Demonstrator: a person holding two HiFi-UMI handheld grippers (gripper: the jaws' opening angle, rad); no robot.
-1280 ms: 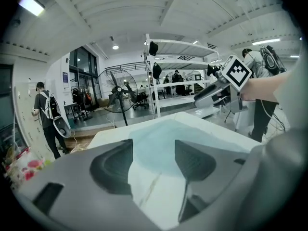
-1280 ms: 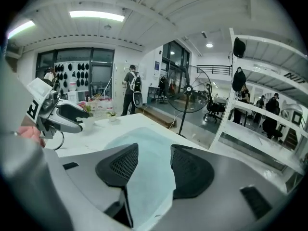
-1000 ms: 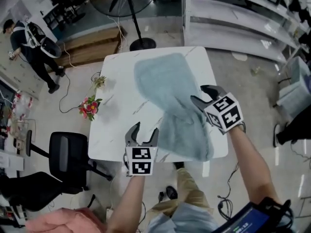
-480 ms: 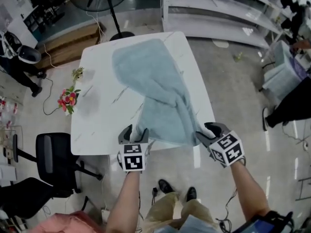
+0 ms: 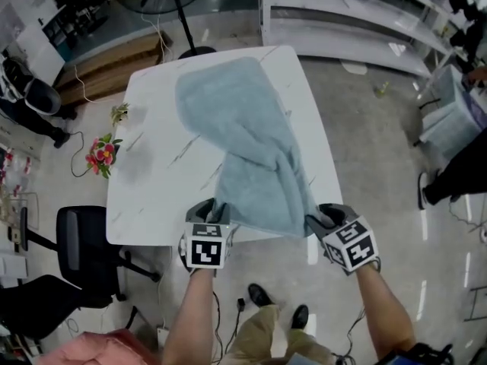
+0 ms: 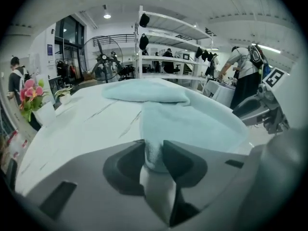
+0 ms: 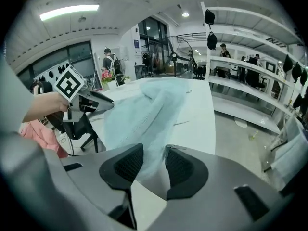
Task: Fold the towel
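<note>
In the head view we see one towel [image 5: 243,143] lying rumpled on one white table [image 5: 144,181]. Its near end reaches the table's bottom edge, and two grippers sit at its corners: the left gripper [image 5: 209,207] at lower centre-left and the right gripper [image 5: 323,219] at lower right. Only the left gripper view shows that its jaws, just closing, are narrow and pinch a towel fold. The right gripper view shows jaws that have also just been closing. They are part-open, with the towel's edge between the pads but not pinched, and the other gripper is at frame left.
</note>
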